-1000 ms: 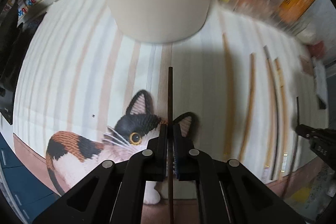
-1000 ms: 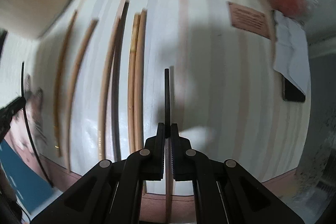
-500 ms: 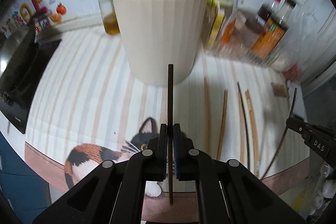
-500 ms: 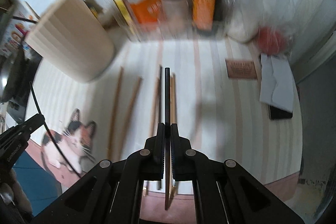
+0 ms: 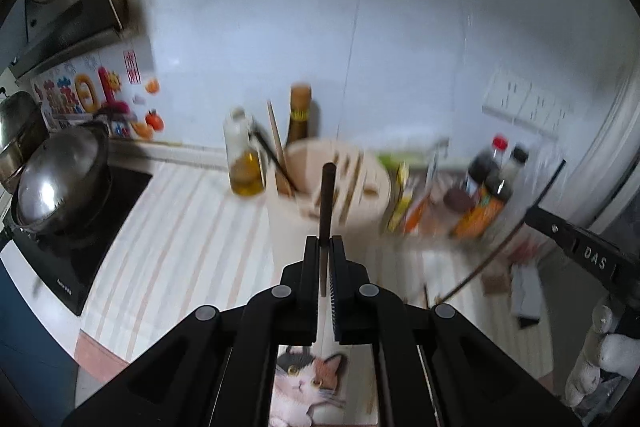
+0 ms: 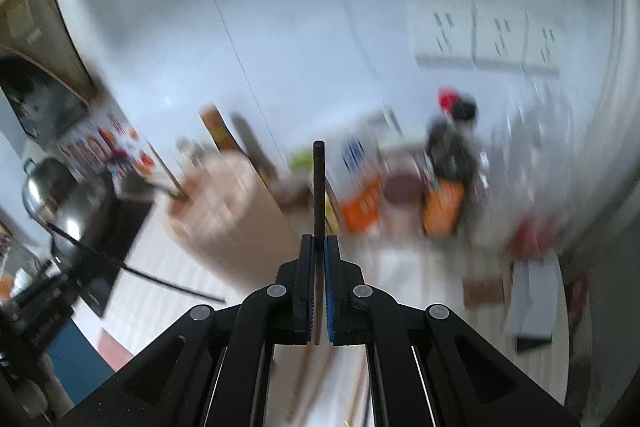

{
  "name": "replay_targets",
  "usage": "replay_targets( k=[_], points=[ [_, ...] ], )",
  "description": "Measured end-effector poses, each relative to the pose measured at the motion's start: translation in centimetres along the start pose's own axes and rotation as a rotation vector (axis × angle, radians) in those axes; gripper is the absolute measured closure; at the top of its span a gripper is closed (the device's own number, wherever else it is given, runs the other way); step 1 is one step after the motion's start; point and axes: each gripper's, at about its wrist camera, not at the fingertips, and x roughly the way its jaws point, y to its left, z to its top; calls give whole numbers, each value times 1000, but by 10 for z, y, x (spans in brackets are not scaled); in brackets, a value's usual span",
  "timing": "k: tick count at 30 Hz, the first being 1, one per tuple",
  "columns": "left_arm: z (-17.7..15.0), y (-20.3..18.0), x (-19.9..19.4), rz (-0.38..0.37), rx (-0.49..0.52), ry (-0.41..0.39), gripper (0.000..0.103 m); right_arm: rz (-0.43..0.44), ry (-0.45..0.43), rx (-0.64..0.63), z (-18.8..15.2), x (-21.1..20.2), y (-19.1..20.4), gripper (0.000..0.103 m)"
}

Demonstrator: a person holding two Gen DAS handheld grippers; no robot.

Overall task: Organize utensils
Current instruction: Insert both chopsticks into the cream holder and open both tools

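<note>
The left gripper is clenched on a dark brown wooden chopstick pointing toward the cream cylindrical slotted utensil holder on the striped countertop, while the right gripper pinches a thin black chopstick raised above the counter.

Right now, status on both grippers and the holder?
Left gripper shut on dark chopstick. Right gripper shut on black chopstick. Beige chopstick holder ahead, path unobstructed.
</note>
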Motion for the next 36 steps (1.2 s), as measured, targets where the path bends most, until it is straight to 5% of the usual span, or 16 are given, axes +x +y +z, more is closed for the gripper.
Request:
replay_targets(
  k=[7,15,24,36],
  points=[
    [57,16,-35,-58,-71,-90,101,117,-102,-55,72,-28,45,99],
    [112,38,-33,-18,-93,-160,101,187,-138,-127,140,-14,98,99],
    [132,46,26,-6,-123,-83,101,198,-55,-189,167,63,136,99],
    [114,48,75,-86,-189,107,97,221,180,-211,160,145,139,98]
  ],
)
